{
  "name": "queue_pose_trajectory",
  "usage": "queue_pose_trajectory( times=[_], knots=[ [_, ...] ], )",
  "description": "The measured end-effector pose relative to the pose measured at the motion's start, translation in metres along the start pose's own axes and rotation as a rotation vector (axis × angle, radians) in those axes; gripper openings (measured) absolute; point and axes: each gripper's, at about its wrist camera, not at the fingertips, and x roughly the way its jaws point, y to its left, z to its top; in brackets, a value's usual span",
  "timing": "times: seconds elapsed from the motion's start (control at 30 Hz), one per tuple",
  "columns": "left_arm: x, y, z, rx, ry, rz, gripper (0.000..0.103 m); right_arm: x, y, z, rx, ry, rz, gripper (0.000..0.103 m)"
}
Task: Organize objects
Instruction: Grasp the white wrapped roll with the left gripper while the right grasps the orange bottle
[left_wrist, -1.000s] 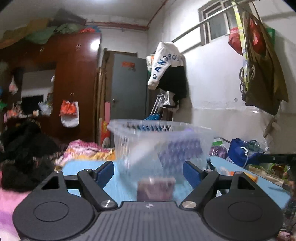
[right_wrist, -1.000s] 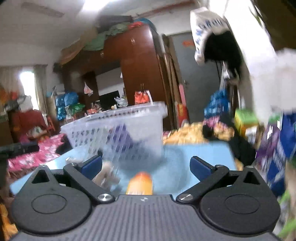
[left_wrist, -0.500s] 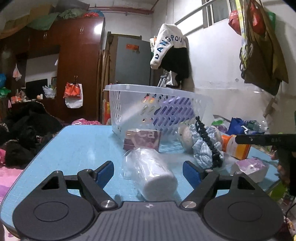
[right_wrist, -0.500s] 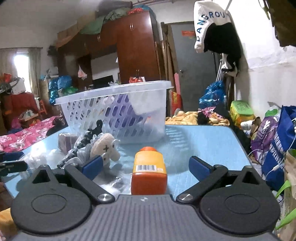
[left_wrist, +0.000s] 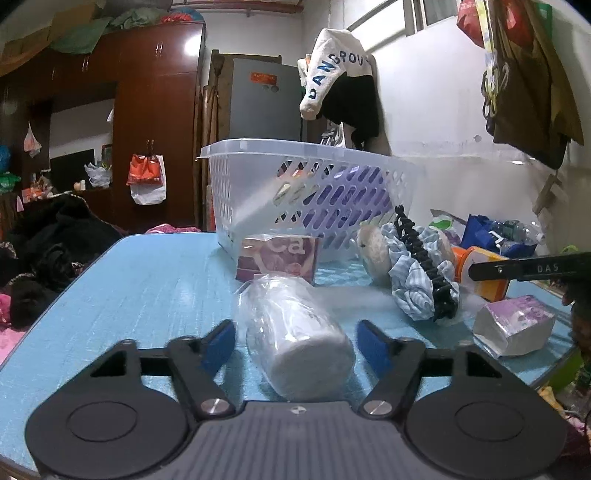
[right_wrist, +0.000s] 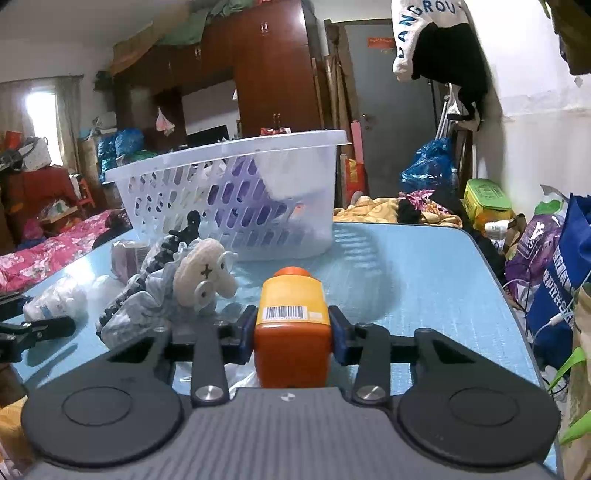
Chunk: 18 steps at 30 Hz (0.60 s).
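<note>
The orange bottle (right_wrist: 291, 328) lies on its side on the blue table (right_wrist: 424, 280), and the right gripper (right_wrist: 291, 334) has pinched it, with one blue pad pressed on each side. The bottle looks smooth and round, so I think it could slip or turn in the grip when it is lifted, and drop back on the table. It could also bump the rim of the basket (right_wrist: 225, 146) if it is not raised high enough. The left gripper (left_wrist: 295, 341) is spread wide, with the wrapped roll (left_wrist: 295, 339) lying between its pads but not touched. The wrap looks soft and slippery, so I think a squeeze could make the roll squirt out or roll away. Counting what lies loose on the table: one bottle, one roll, one small box (left_wrist: 277, 258), one plush toy (right_wrist: 205, 278), one hair clip (left_wrist: 424, 266) on one striped scrunchie (left_wrist: 410, 291), and one purple pack (left_wrist: 513, 328) near the table edge. There is one basket, with some things inside that I cannot tell apart.
</note>
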Motion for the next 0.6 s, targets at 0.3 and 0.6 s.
queue_pose_trajectory(
  times=[0.3, 0.6],
  knots=[
    [-0.009, -0.006, -0.004, 0.019, -0.053, 0.01, 0.055, -0.01, 0.004, -0.003, -0.035, -0.072, 0.018, 0.043],
    [-0.025, -0.009, 0.001, 0.043, -0.13, -0.01, 0.055, -0.017, 0.004, -0.005, -0.036, -0.156, 0.024, 0.043]
  ],
)
